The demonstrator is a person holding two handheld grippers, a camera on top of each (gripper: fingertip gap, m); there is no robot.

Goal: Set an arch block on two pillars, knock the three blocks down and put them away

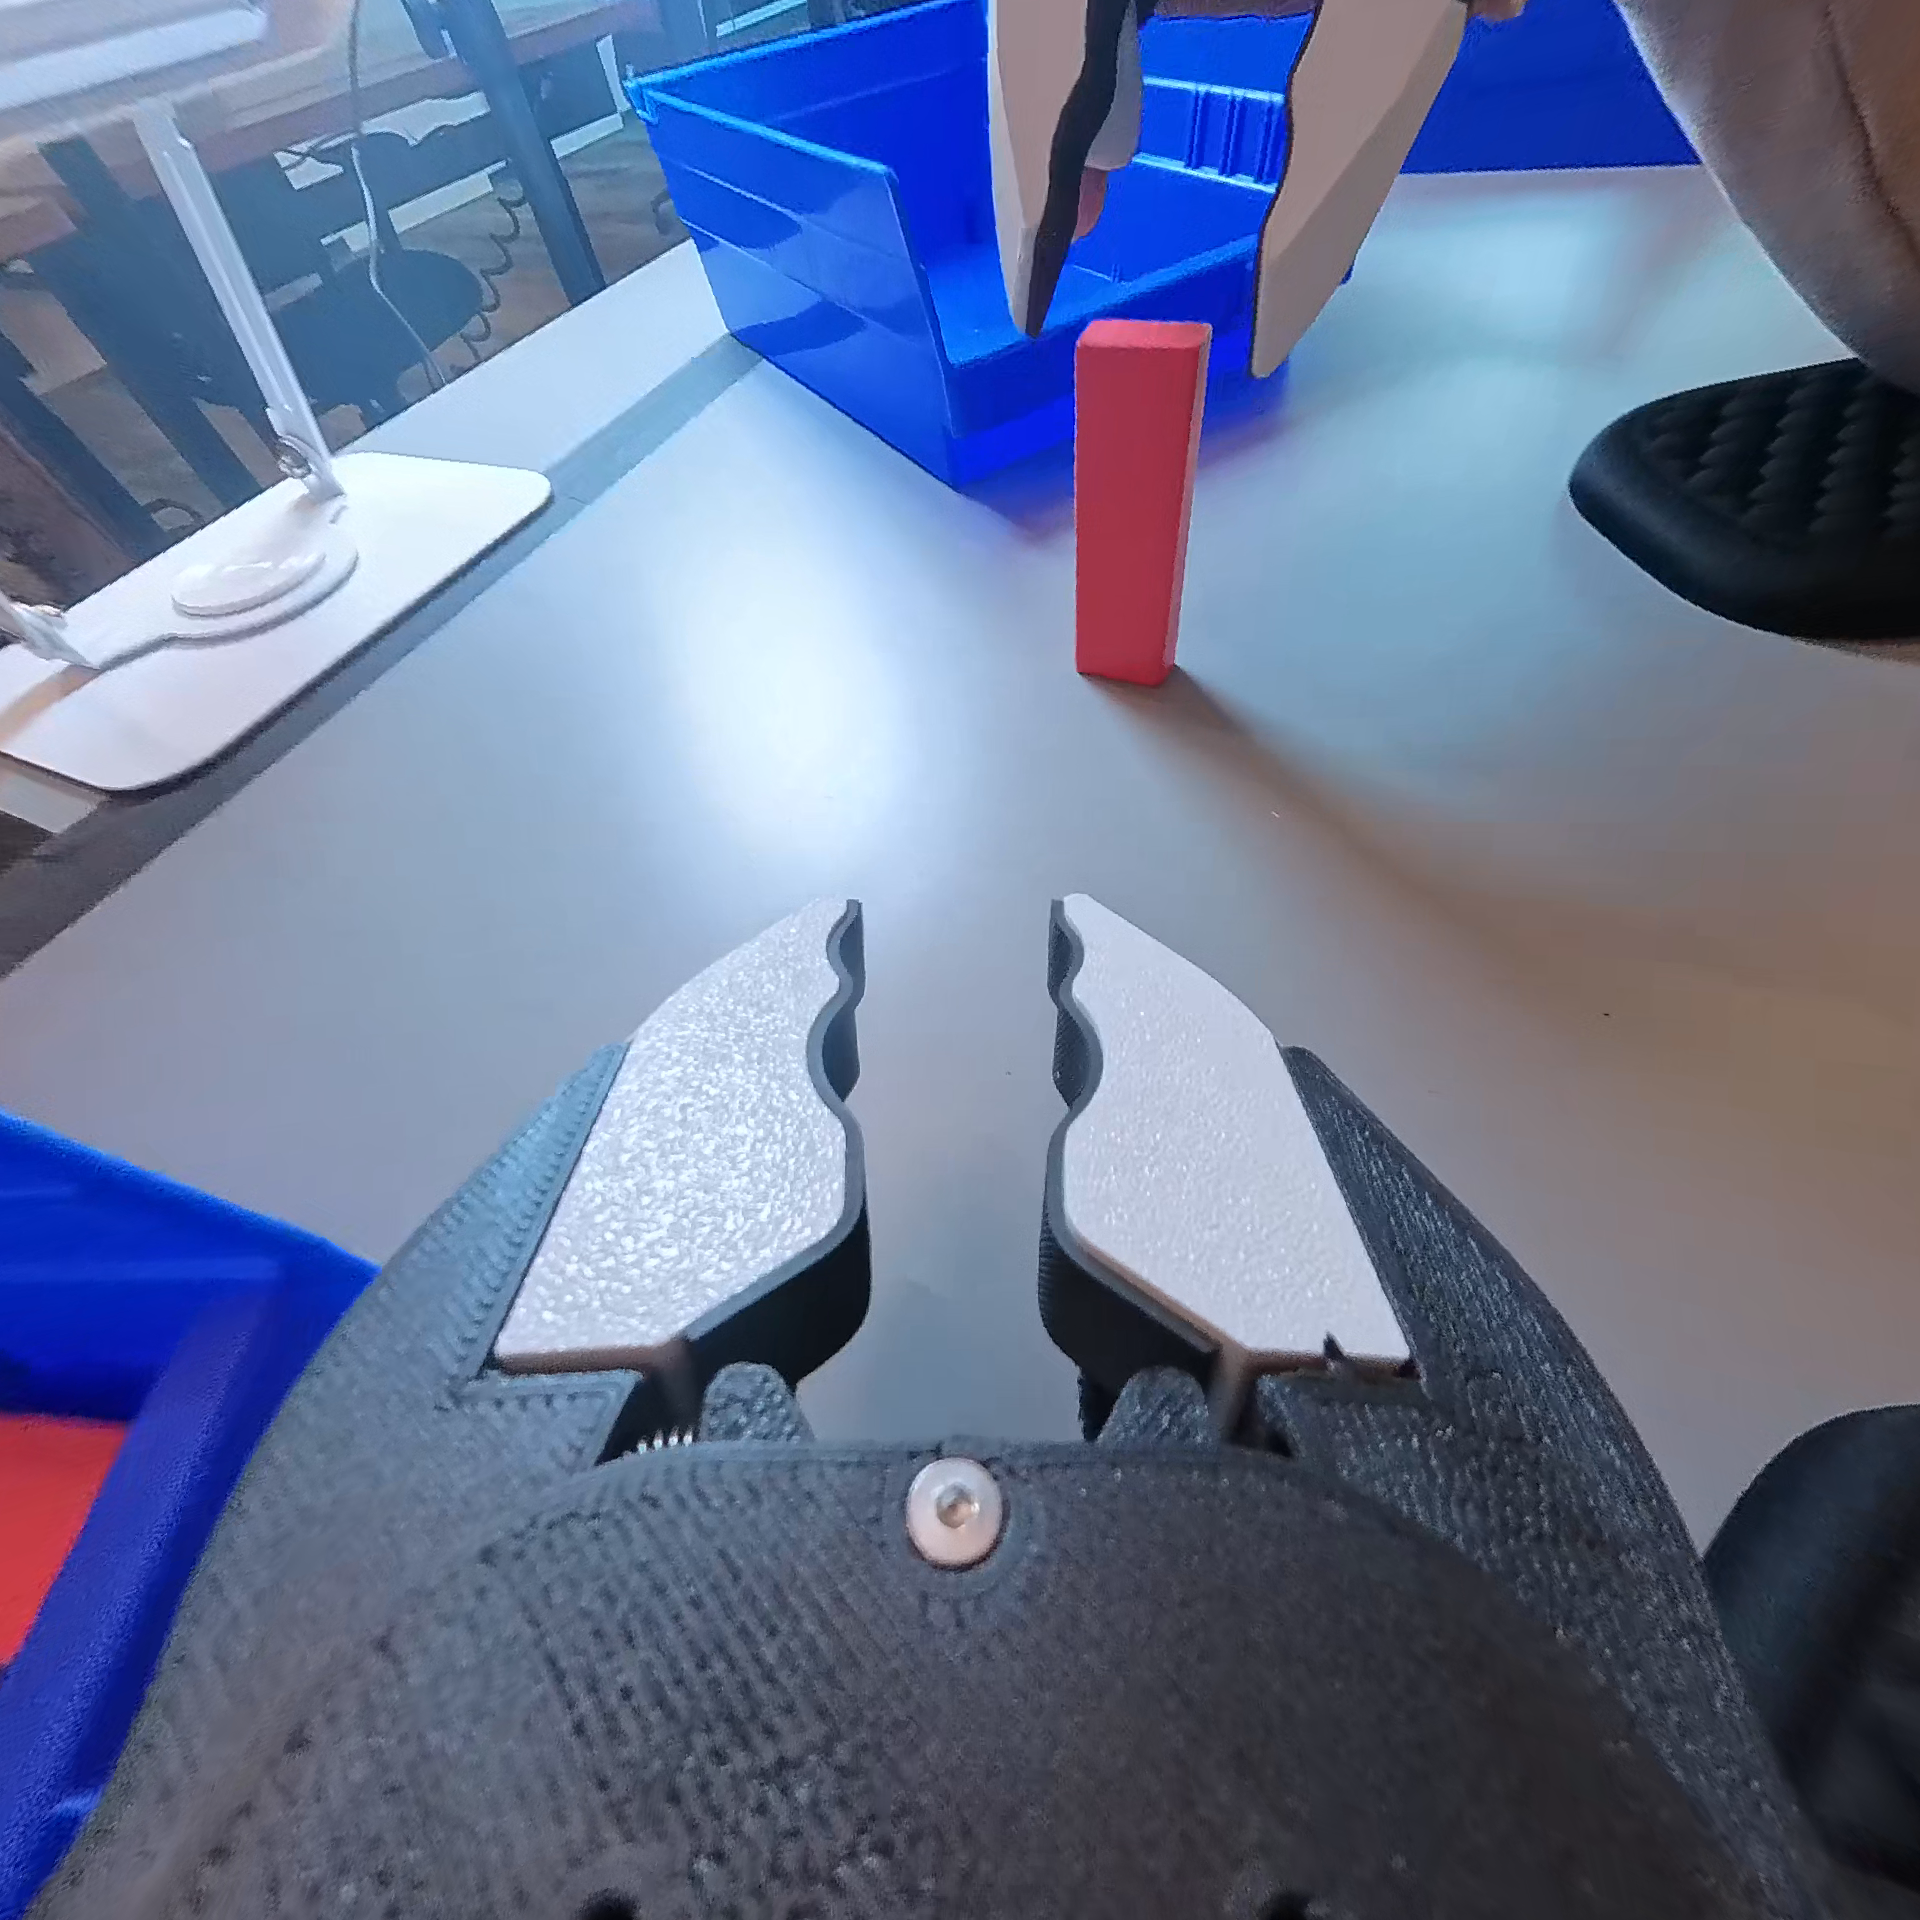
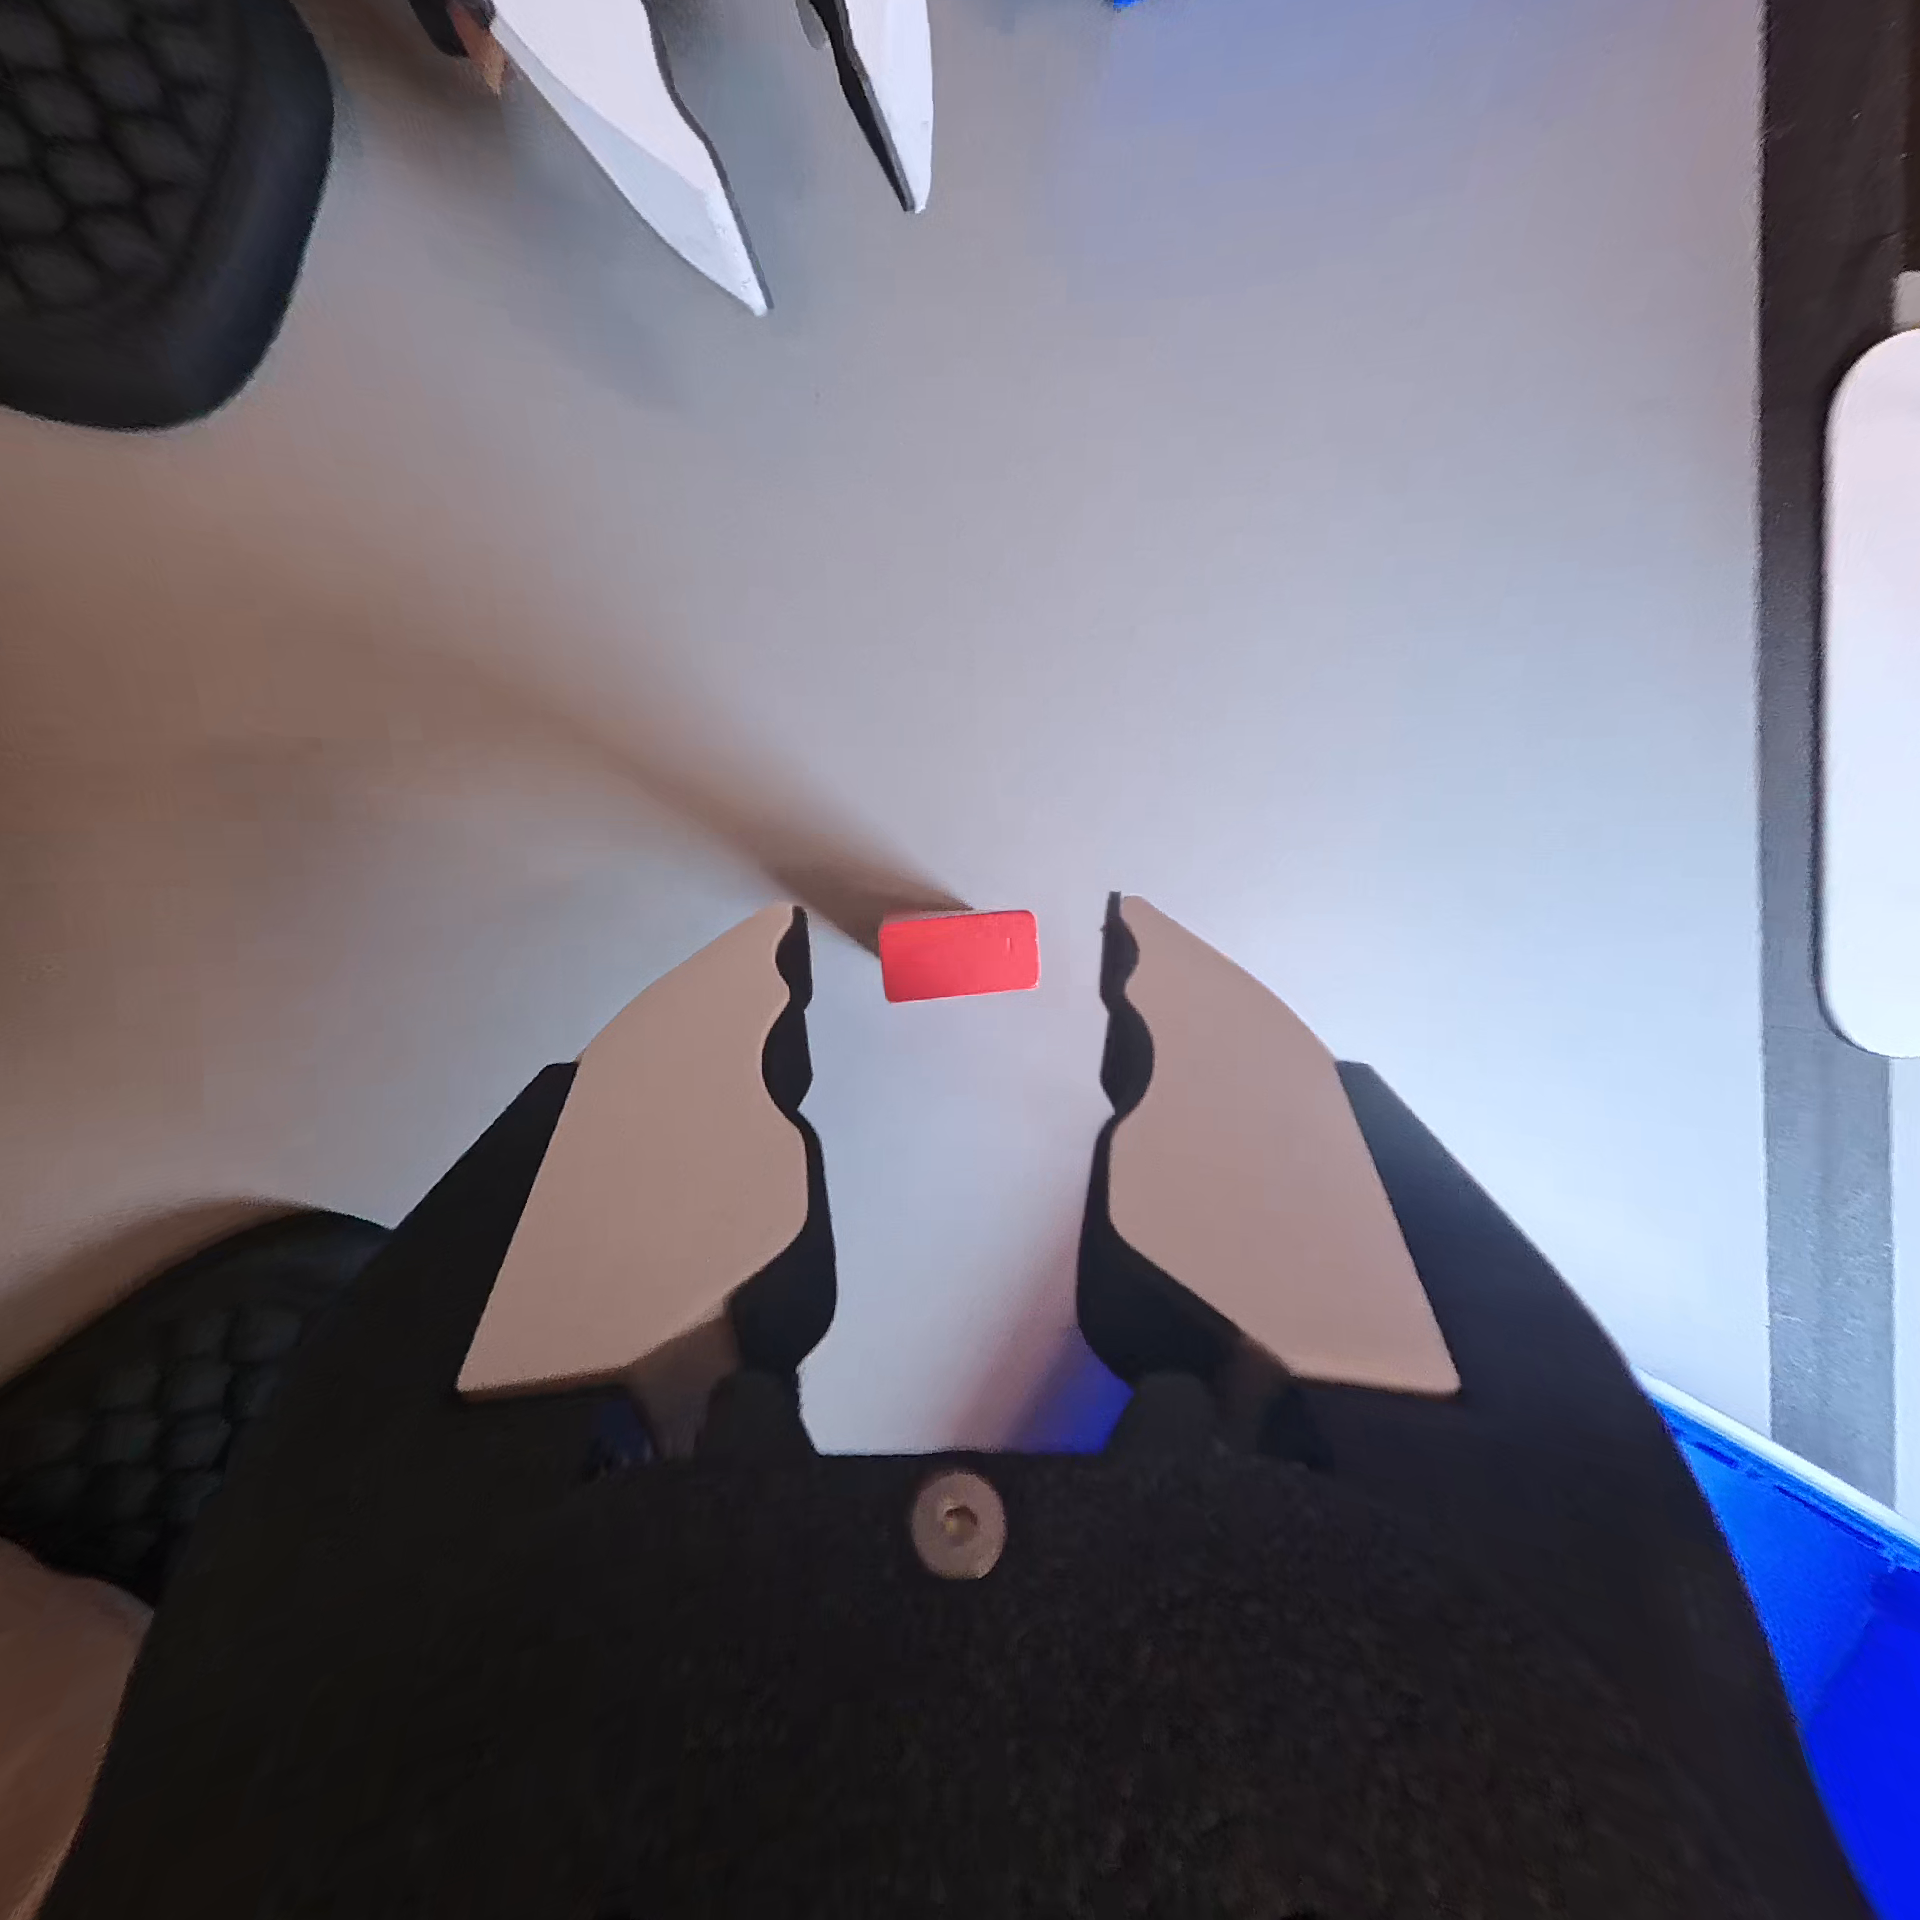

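A red pillar block point(image 1: 1138, 499) stands upright on the grey table. The right wrist view looks straight down on its top face point(image 2: 958, 954). My right gripper point(image 2: 954, 909) is open and empty, hanging just above the pillar with a finger on each side of it, apart from it. It also shows from the left wrist view point(image 1: 1148, 348) above the block. My left gripper point(image 1: 956, 909) is open and empty, low over the table, well short of the pillar. It shows at the top of the right wrist view point(image 2: 836, 260). No arch block or second pillar is in view.
A blue bin point(image 1: 831, 260) stands behind the pillar. Another blue bin point(image 1: 114, 1351) with something red inside is at the left gripper's near left. A white lamp base point(image 1: 343, 540) sits at the table's left edge. A black chair seat point(image 1: 1766, 499) is on the right. About 15 centimeters separates my left fingertips from my right. To the red pillar block point(image 1: 1138, 499): right tips about 4 centimeters, left tips about 12 centimeters.
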